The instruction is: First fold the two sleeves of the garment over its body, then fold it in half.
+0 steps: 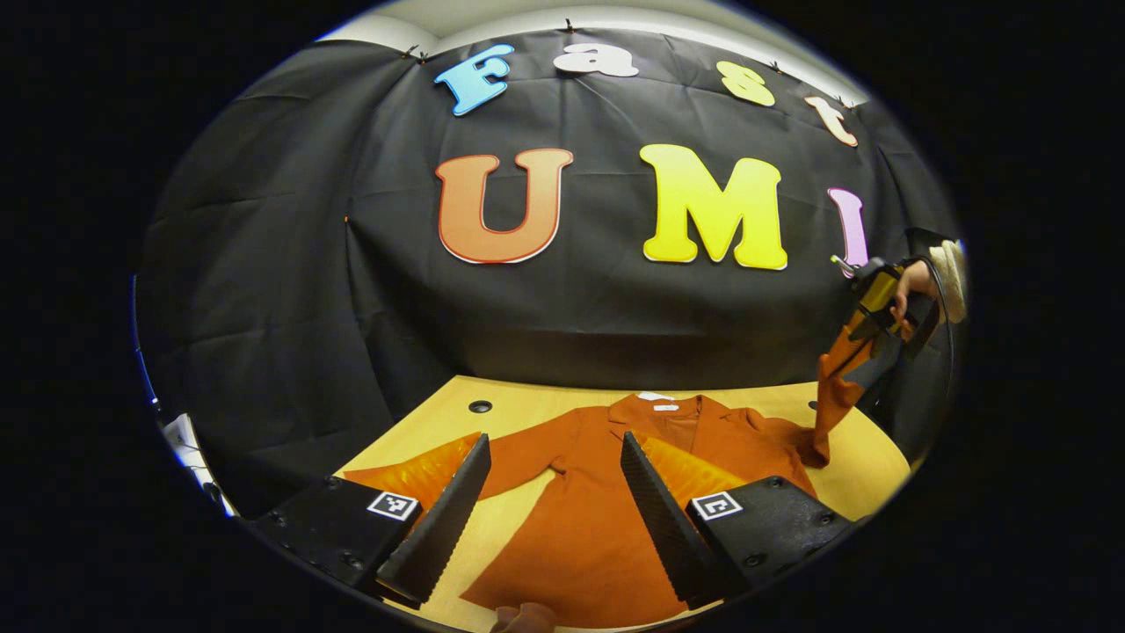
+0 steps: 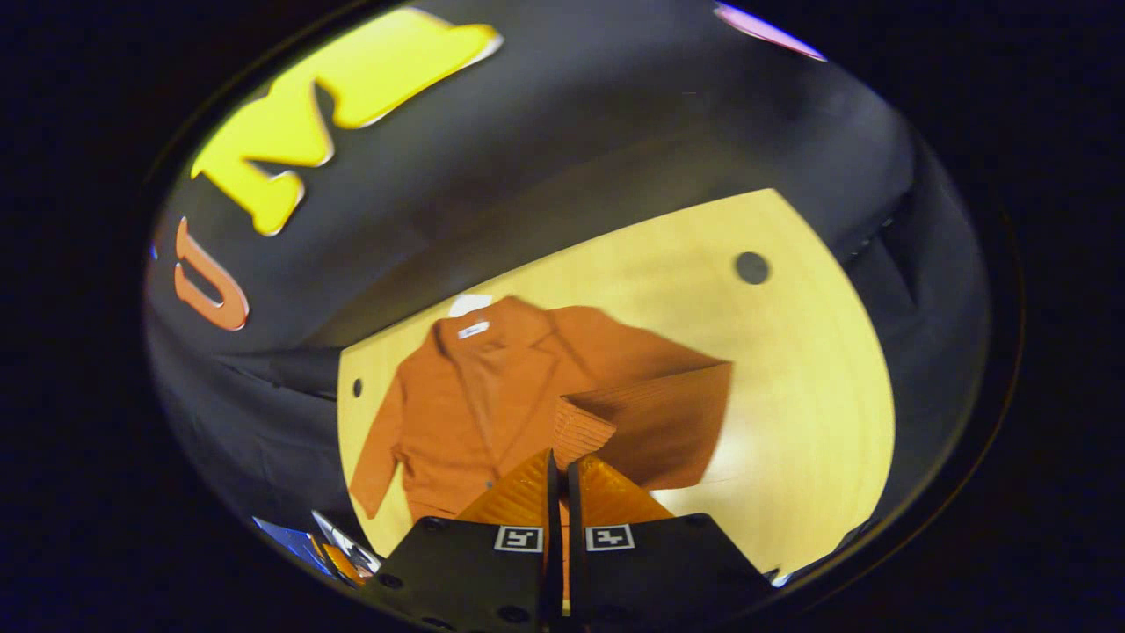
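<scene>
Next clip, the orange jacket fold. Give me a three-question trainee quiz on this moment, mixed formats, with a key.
1. True or false: the right gripper has lifted a sleeve of the orange jacket off the wooden table.
2. Multiple choice: the left gripper is
A. shut on the collar
B. open above the jacket, fingers spread
C. shut on the jacket's hem
3. Fill in: the other sleeve lies ____ on the table.

Key
1. True. The left gripper view shows the sleeve hanging from the right gripper, held by a hand.
2. B
3. Spread out flat, not yet folded over the body.
</scene>
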A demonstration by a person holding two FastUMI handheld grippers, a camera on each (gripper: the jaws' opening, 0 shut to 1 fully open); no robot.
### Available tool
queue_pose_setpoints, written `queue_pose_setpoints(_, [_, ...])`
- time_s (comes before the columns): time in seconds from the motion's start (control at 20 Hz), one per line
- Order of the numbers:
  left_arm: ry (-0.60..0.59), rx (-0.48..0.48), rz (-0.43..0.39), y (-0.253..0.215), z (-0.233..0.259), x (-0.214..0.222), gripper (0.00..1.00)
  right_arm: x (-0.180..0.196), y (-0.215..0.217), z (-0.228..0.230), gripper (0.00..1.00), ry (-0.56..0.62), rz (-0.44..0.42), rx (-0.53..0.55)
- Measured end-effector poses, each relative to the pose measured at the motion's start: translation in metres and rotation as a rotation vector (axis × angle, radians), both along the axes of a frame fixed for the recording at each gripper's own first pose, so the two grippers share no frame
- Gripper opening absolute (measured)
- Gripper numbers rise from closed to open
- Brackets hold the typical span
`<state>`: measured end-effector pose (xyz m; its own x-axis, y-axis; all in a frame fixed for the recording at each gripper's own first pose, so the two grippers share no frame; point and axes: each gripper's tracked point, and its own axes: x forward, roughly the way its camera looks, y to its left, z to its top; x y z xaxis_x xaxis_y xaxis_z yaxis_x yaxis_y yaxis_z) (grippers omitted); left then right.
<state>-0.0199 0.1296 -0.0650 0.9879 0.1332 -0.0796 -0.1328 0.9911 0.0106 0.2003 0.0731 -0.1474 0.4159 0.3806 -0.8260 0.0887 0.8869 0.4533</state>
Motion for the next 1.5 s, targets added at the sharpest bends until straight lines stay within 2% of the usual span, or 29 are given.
queue_pose_setpoints(0.2, [0.027,-0.039,0.04,0.038,-0.019,-0.002,0.97,0.015,0.13,0.005,0.03,-0.034,0.149,0.07])
queue_pose_setpoints(0.3, [0.037,-0.05,0.065,0.057,-0.024,-0.002,0.97,0.022,0.183,-0.008,0.03,-0.041,0.215,0.068])
queue_pose_setpoints(0.45, [0.058,-0.05,0.085,0.079,-0.036,0.001,0.97,0.028,0.252,-0.032,0.05,0.009,0.25,0.108])
queue_pose_setpoints(0.65, [0.093,-0.044,0.09,0.1,-0.05,0.001,0.97,0.022,0.303,-0.089,0.03,0.074,0.255,0.071])
queue_pose_setpoints(0.8, [0.103,-0.039,0.113,0.112,-0.054,-0.001,0.97,0.021,0.317,-0.111,0.03,0.091,0.239,0.069])
queue_pose_setpoints(0.9, [0.107,-0.045,0.126,0.118,-0.06,-0.002,0.97,0.022,0.324,-0.109,0.03,0.085,0.226,0.117])
queue_pose_setpoints(0.95, [0.116,-0.048,0.133,0.121,-0.063,-0.004,0.97,0.02,0.327,-0.107,0.07,0.088,0.218,0.145])
queue_pose_setpoints(1.0, [0.12,-0.049,0.139,0.123,-0.065,-0.005,0.97,0.021,0.324,-0.104,0.27,0.09,0.205,0.146])
queue_pose_setpoints(1.1, [0.117,-0.054,0.153,0.128,-0.066,-0.004,0.97,0.025,0.318,-0.097,0.52,0.056,0.199,0.161])
queue_pose_setpoints(1.25, [0.147,-0.064,0.196,0.144,-0.078,0.003,0.97,0.017,0.304,-0.065,0.88,-0.029,0.234,0.183])
queue_pose_setpoints(1.3, [0.165,-0.066,0.209,0.152,-0.086,0.007,0.97,0.014,0.294,-0.055,0.85,-0.064,0.247,0.177])
queue_pose_setpoints(1.4, [0.234,-0.101,0.266,0.168,-0.11,0.011,0.97,0.005,0.271,-0.036,0.97,-0.139,0.281,0.158])
queue_pose_setpoints(1.5, [0.307,-0.213,0.327,0.185,-0.138,0.017,0.97,-0.009,0.241,-0.016,0.97,-0.225,0.306,0.128])
